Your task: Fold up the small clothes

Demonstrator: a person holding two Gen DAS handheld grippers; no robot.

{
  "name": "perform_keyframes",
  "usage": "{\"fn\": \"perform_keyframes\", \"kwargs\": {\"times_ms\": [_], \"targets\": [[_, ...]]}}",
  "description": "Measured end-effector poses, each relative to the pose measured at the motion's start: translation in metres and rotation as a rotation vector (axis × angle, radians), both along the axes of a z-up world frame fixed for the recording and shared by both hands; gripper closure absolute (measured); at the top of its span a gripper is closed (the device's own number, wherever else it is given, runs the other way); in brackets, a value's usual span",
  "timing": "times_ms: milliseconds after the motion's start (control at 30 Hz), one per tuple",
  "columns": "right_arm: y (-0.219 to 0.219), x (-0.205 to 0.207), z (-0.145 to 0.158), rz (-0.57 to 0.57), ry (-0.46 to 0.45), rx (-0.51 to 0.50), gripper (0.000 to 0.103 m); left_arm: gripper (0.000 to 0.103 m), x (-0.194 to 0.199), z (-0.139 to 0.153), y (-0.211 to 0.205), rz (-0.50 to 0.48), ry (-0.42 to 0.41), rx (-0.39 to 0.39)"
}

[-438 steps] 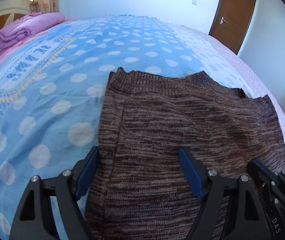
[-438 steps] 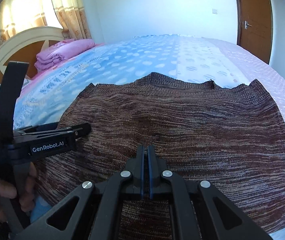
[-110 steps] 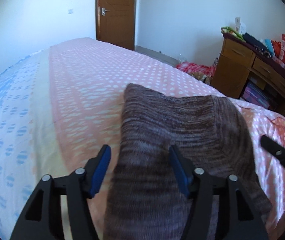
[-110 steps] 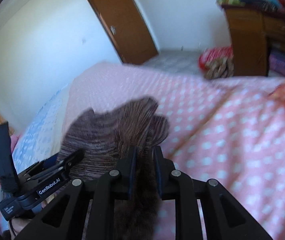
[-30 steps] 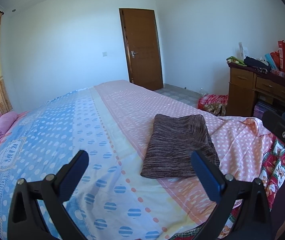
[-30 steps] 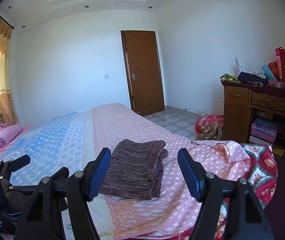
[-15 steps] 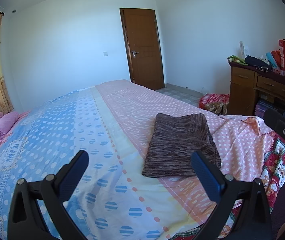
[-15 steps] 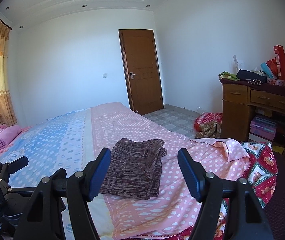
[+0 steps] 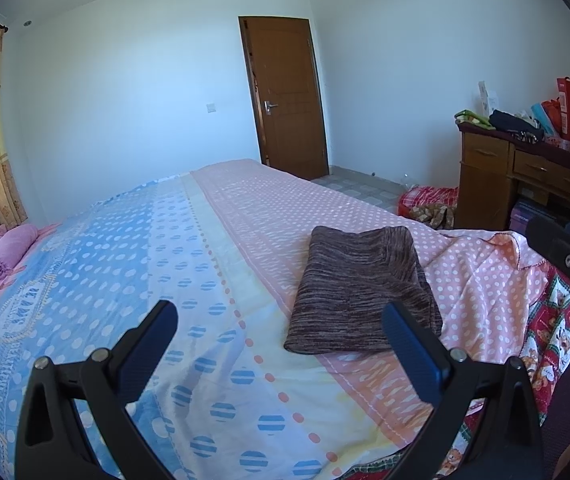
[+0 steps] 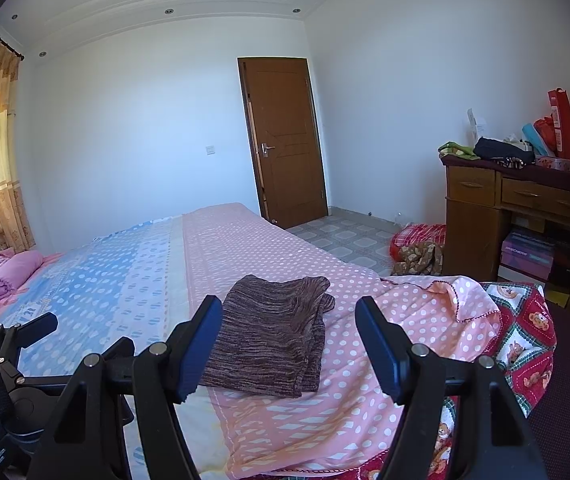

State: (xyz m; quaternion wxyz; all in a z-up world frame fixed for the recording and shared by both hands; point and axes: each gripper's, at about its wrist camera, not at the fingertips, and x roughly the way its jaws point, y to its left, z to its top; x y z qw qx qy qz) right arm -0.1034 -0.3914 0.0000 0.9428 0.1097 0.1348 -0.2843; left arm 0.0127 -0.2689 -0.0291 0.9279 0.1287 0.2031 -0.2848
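Both tongs [image 9: 279, 324] [image 10: 288, 324] hover spread above folded sweater [image 10: 271, 338].

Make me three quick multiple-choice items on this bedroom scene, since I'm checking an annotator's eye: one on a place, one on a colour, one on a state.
1. Where does the folded garment lie?
A. on the pink dotted part of the bedspread
B. on the wooden desk
C. on the floor

2. What colour is the garment?
A. plain white
B. mottled brown
C. bright green

3. How is the right gripper?
A. shut on the garment
B. shut on nothing
C. open, holding nothing

Answers:
1 A: it rests on the pink dotted cloth.
2 B: its knit is streaked brown.
3 C: its blue pads stand wide apart, above the bed.
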Motion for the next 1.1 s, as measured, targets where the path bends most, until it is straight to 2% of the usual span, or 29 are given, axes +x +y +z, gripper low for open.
{"fn": "perform_keyframes", "kwargs": {"times_ms": [667, 1100], "targets": [[-0.0005, -0.0025, -0.0004, -0.008, -0.007, -0.001, 0.033, 0.0, -0.0055, 0.0027, -0.0014, -0.027, -0.009, 0.01], [-0.0016, -0.0036, 0.0002, -0.018, -0.005, 0.011, 0.033, 0.0, 0.0008, 0.0009, -0.0015, -0.004, 0.001, 0.026]]}}
